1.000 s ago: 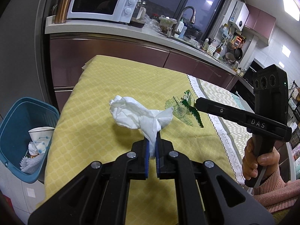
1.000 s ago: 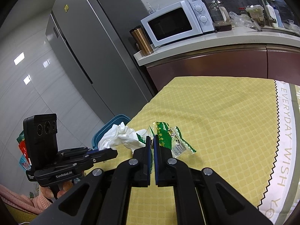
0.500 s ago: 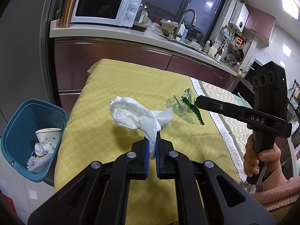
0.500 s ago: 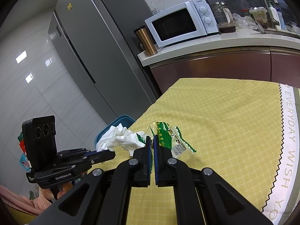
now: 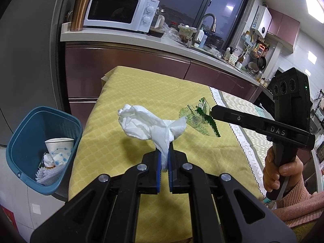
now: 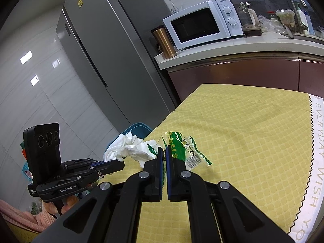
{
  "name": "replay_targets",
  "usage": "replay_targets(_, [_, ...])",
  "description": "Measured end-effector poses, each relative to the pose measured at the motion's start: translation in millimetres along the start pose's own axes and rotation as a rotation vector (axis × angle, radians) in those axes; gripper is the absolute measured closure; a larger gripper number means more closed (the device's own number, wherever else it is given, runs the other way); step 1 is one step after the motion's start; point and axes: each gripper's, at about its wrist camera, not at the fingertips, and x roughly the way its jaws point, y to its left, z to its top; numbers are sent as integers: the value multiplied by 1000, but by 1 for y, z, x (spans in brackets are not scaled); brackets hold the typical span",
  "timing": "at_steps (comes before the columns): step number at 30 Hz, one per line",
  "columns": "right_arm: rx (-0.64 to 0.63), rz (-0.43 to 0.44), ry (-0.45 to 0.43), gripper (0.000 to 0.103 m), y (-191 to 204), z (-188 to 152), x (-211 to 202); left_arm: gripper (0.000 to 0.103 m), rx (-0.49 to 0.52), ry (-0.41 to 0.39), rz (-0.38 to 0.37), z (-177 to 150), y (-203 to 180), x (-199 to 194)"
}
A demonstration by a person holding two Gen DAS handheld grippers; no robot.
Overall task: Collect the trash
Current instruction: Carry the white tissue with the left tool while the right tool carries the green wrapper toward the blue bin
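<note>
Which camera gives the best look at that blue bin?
The left wrist view: the bin shows whole beside the table, open, with a paper cup inside. The right wrist view shows only a bit of its rim behind the tissue.

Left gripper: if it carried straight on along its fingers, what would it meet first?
The left gripper, shut on the crumpled tissue, points over the yellow tablecloth. Nothing else lies ahead before the maroon cabinets, probably; the blue bin sits off to its left. Depth is uncertain.
</note>
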Motion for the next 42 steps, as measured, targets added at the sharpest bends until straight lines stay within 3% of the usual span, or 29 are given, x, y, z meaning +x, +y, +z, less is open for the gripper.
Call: replay_targets(42, [-51,62,40,101,34,9,34,98,-60,-49,62,-2,34,-38])
